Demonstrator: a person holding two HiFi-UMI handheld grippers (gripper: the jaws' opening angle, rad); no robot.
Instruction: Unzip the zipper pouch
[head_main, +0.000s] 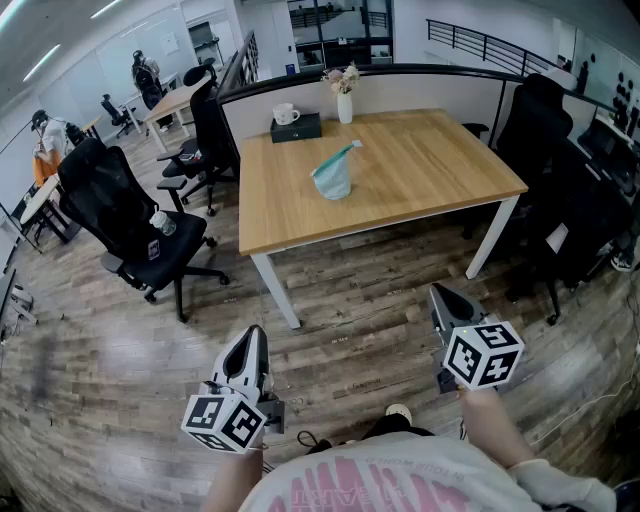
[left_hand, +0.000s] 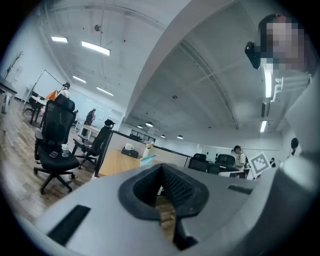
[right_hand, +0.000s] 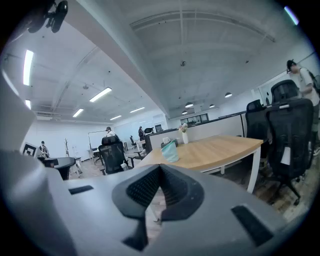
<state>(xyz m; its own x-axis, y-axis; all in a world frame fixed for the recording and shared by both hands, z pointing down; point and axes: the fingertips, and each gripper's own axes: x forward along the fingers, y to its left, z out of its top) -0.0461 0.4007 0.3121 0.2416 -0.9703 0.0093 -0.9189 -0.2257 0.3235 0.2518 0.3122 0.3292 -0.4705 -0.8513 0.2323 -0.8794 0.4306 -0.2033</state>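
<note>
A pale teal zipper pouch (head_main: 334, 173) stands upright near the middle of the wooden table (head_main: 420, 170). It also shows small in the left gripper view, pouch (left_hand: 148, 159), and in the right gripper view, pouch (right_hand: 169, 150). Both grippers are held low over the floor, well short of the table. My left gripper (head_main: 251, 345) is shut and empty. My right gripper (head_main: 447, 299) is shut and empty too.
On the table's far edge sit a dark box with a white mug (head_main: 287, 114) and a white vase of flowers (head_main: 344, 100). Black office chairs (head_main: 125, 215) stand left of the table, another chair (head_main: 540, 150) at its right. People are at desks in the far left.
</note>
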